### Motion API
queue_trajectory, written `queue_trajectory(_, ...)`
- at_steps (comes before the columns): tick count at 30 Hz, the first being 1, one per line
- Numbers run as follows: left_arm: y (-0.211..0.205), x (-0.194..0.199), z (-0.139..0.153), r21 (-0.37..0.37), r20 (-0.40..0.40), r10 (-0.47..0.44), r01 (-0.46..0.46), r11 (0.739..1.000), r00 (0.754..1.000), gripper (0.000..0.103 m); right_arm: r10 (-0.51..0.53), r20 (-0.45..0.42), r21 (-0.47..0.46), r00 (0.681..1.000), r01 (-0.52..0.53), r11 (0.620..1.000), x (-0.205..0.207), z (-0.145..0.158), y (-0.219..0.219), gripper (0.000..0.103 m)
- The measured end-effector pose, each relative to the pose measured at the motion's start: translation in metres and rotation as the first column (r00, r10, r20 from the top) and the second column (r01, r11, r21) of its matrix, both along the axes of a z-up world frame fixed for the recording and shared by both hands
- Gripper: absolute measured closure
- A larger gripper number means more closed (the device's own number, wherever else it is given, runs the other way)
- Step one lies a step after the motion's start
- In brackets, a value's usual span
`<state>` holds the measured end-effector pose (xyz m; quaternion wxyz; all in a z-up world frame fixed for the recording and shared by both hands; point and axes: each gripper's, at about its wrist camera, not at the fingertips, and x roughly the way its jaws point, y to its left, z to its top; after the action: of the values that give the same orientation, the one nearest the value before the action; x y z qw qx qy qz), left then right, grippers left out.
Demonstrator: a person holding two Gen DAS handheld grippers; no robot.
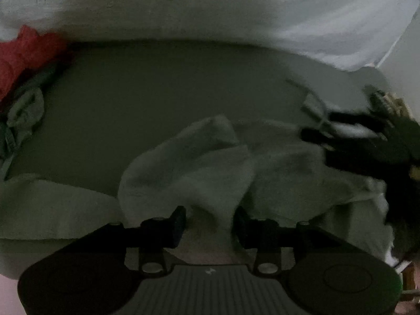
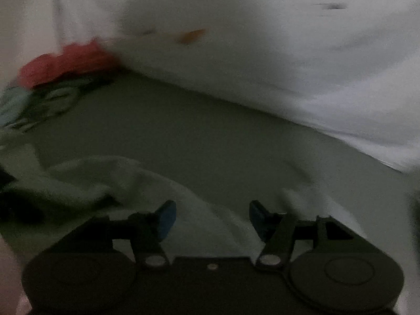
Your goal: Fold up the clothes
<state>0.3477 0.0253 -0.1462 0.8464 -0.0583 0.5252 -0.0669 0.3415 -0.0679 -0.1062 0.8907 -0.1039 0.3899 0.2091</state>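
— Where is the pale garment [image 1: 210, 162]?

— Crumpled on the grey sheet [image 1: 157, 86], just below the white pillow [image 1: 236, 18].

— The claws?

— Left gripper [image 1: 210, 223] stands apart, cloth between its fingers but unpinched. Right gripper [image 2: 212, 215] gapes wide over the garment's edge, holding nothing. Red clothes [image 1: 26, 52] lie at the pillow's left end.

Dim, grainy fisheye views; right one perhaps motion-blurred, corners vignetted black.

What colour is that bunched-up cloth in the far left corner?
Red crumpled cloth, clearest in the left wrist view.
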Motion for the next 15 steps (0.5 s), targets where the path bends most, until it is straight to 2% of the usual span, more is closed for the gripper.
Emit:
queue_trajectory(2, 0.004, 0.006, -0.011, -0.039, -0.003, 0.054, -0.055, 0.998, 0.999, 0.064, 0.070, -0.076, 0.053, 0.995, -0.067, 0.996, 0.026, -0.014, 0.021, 0.031)
queue_trajectory(3, 0.008, 0.008, -0.015, -0.074, 0.007, 0.095, -0.095, 0.993, 0.995, 0.085, 0.095, -0.135, 0.071, 0.986, -0.086, 0.994, 0.040, -0.027, 0.028, 0.032)
queue_trajectory(4, 0.013, 0.010, -0.018, -0.122, 0.026, 0.148, -0.144, 0.982, 0.989, 0.100, 0.116, -0.187, 0.085, 0.976, -0.102, 0.991, 0.053, -0.038, 0.033, 0.049)
queue_trajectory(5, 0.021, 0.011, -0.017, -0.161, 0.039, 0.194, -0.186, 0.969, 0.980, 0.101, 0.124, -0.218, 0.086, 0.968, -0.108, 0.990, 0.064, -0.047, 0.031, 0.069)
queue_trajectory(6, 0.025, 0.013, -0.012, -0.179, 0.057, 0.222, -0.209, 0.961, 0.973, 0.101, 0.130, -0.240, 0.095, 0.962, -0.110, 0.989, 0.072, -0.052, 0.030, 0.101)
queue_trajectory(8, 0.028, 0.023, 0.000, -0.191, 0.103, 0.257, -0.235, 0.953, 0.961, 0.101, 0.109, -0.188, 0.182, 0.976, -0.075, 0.980, 0.069, -0.036, 0.014, 0.101)
queue_trajectory(11, 0.025, 0.046, 0.040, -0.256, 0.224, 0.254, -0.195, 0.947, 0.941, 0.101, -0.015, -0.063, 0.251, 0.998, 0.031, 0.967, 0.064, 0.013, -0.023, 0.102)
queue_trajectory(13, 0.015, 0.070, 0.074, -0.287, 0.351, 0.228, -0.127, 0.949, 0.908, 0.101, -0.103, 0.069, 0.264, 0.992, 0.081, 0.961, 0.069, 0.059, -0.045, 0.102)
queue_trajectory(15, 0.001, 0.097, 0.102, -0.284, 0.470, 0.199, -0.066, 0.957, 0.860, 0.101, -0.170, 0.188, 0.283, 0.967, 0.112, 0.953, 0.081, 0.093, -0.065, 0.102)
